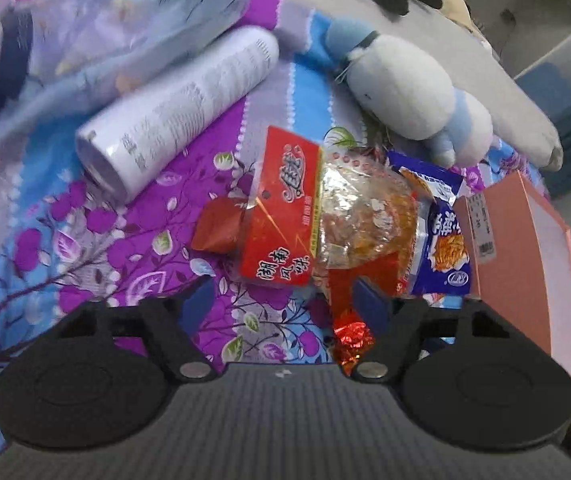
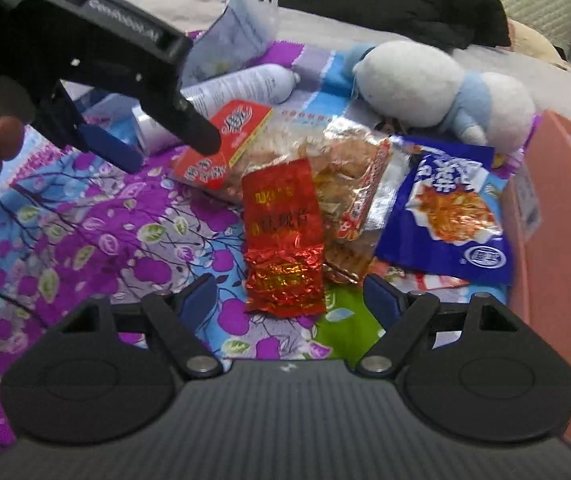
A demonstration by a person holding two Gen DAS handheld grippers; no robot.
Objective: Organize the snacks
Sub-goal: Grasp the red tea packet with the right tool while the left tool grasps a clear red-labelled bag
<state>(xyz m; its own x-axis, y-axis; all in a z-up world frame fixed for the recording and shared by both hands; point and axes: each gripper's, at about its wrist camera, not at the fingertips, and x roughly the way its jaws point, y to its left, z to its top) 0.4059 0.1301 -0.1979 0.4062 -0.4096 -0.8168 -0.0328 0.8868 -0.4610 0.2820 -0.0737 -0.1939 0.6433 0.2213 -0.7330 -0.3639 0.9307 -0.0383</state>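
Hovering spread and empty, right gripper [image 2: 287, 292] nearest red foil packet [image 2: 283, 240], dead ahead at twelve o'clock, long axis running six-to-twelve; left gripper [image 2: 165, 148] also agape, off at ten.

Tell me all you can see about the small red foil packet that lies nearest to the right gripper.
The small red foil packet is a shiny, crinkled sachet with gold print, sealed, its lower half creased. It lies flat on the flowered cloth, long side pointing away from the camera. Its upper right edge overlaps the clear snack bag. Nothing grips it. In the left wrist view only its crumpled end shows.
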